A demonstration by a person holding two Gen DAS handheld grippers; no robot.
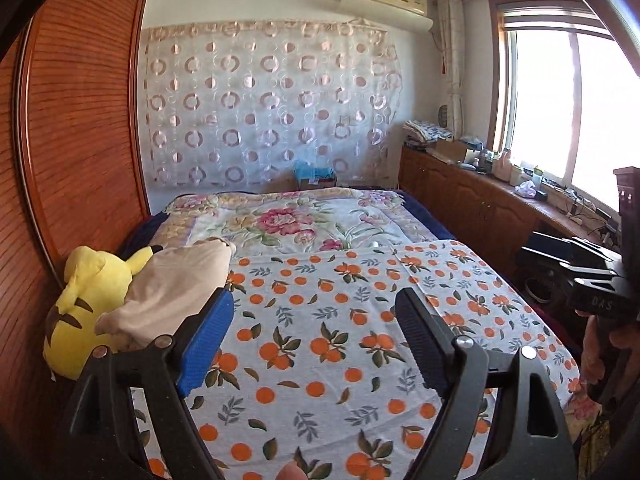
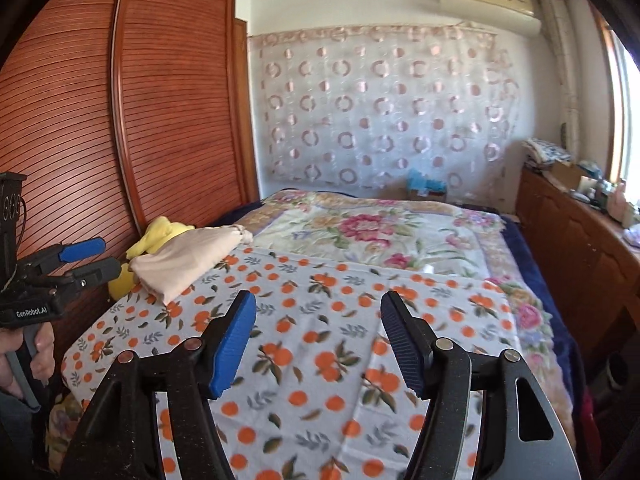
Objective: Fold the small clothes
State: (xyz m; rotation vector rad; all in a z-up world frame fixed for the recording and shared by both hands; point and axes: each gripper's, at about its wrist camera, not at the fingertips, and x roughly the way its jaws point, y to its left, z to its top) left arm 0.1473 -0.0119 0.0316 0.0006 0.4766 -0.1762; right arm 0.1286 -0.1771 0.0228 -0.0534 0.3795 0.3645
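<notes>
A folded beige garment point(image 2: 188, 260) lies at the bed's left edge against a yellow plush toy point(image 1: 86, 300) — set aside, it seems, as finished. Left claw point(image 1: 316, 324) and right claw point(image 2: 318, 332) both gape empty over the orange-print sheet point(image 2: 320, 380) — likely free for another piece.

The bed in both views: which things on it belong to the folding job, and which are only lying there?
Job:
- folded beige garment
- orange-print cloth, the work surface
- left gripper and right gripper, both open, empty

Lying about:
- yellow plush toy
- floral blanket
</notes>
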